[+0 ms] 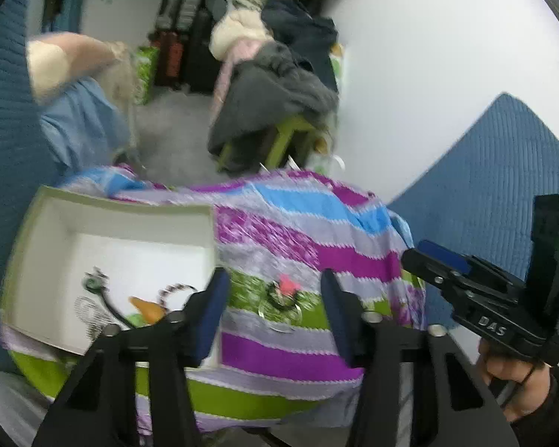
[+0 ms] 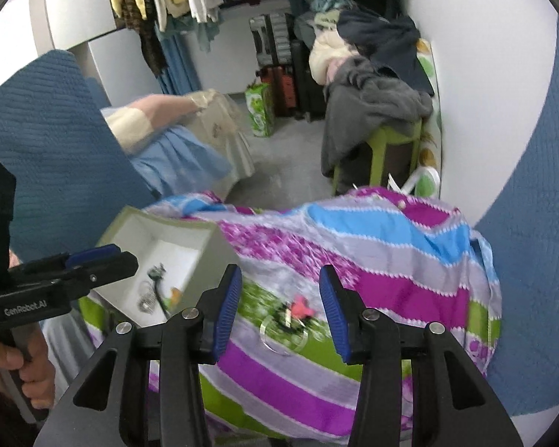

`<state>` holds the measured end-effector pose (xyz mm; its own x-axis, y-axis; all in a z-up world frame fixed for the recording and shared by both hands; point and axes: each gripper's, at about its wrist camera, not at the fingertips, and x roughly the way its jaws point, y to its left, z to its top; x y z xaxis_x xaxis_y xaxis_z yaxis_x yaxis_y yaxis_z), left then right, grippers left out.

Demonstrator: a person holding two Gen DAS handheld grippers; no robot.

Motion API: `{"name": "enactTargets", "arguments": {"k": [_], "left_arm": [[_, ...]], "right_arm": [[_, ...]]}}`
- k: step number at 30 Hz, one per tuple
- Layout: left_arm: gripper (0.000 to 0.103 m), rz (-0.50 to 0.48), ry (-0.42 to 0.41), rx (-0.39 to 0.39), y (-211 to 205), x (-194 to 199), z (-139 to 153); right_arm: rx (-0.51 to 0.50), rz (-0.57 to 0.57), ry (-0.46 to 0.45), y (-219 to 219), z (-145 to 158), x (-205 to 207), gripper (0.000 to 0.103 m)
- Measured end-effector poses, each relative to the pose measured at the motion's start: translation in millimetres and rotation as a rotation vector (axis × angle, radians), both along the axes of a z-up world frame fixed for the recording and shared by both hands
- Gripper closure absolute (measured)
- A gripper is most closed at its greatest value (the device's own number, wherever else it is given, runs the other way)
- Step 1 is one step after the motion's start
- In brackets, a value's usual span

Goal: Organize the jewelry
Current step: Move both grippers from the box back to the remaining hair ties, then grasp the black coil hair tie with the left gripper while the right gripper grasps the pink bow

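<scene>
At left we see the white box [image 1: 56,246] holding blurred jewelry [image 1: 100,298] and an orange piece [image 1: 149,309]. On the striped cloth [image 1: 316,246], a pink-topped jewelry tangle [image 1: 283,294] lies between our left claw [image 1: 274,305] and right claw [image 2: 279,309], both spread apart and empty.

Colours: striped cloth, white box, jewelry bits

Tablecloth [image 1: 298,231] has purple, sky-blue, lilac-grey and lime-green stripes with white zigzag edges and floral print. Box [image 1: 52,223] is white inside with an olive-green rim; in it an orange pendant [image 1: 149,309], a silver coil [image 1: 89,311] and a dark cord [image 1: 110,303]. Pink-and-green jewelry piece [image 2: 298,311] lies on a green stripe. Gripper pads [image 2: 227,307] are blue on black bodies. Quilt [image 2: 52,130] is dark blue.
</scene>
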<state>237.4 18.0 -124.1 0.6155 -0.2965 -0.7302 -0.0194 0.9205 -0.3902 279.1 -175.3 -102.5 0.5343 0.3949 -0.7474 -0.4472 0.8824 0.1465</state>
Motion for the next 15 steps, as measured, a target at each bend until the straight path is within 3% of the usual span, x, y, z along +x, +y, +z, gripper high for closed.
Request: {"name": "enactTargets", "arguments": {"k": [4, 6, 15], "left_arm": [[0.067, -0.039, 0.05, -0.005, -25.3, 9.8, -24.1], [0.073, -0.06, 0.082, -0.01, -34.8, 14.3, -39.5], [0.08, -0.054, 0.228, -0.078, -48.7, 37.6, -103.9]], "right_arm": [[0.024, 0.012, 0.075, -16.8, -29.6, 13.1, 0.072], [0.036, 0.028, 0.104, -20.3, -43.5, 18.4, 0.073], [0.089, 0.103, 0.28, -15.9, -121.1, 54.1, 0.076]]}}
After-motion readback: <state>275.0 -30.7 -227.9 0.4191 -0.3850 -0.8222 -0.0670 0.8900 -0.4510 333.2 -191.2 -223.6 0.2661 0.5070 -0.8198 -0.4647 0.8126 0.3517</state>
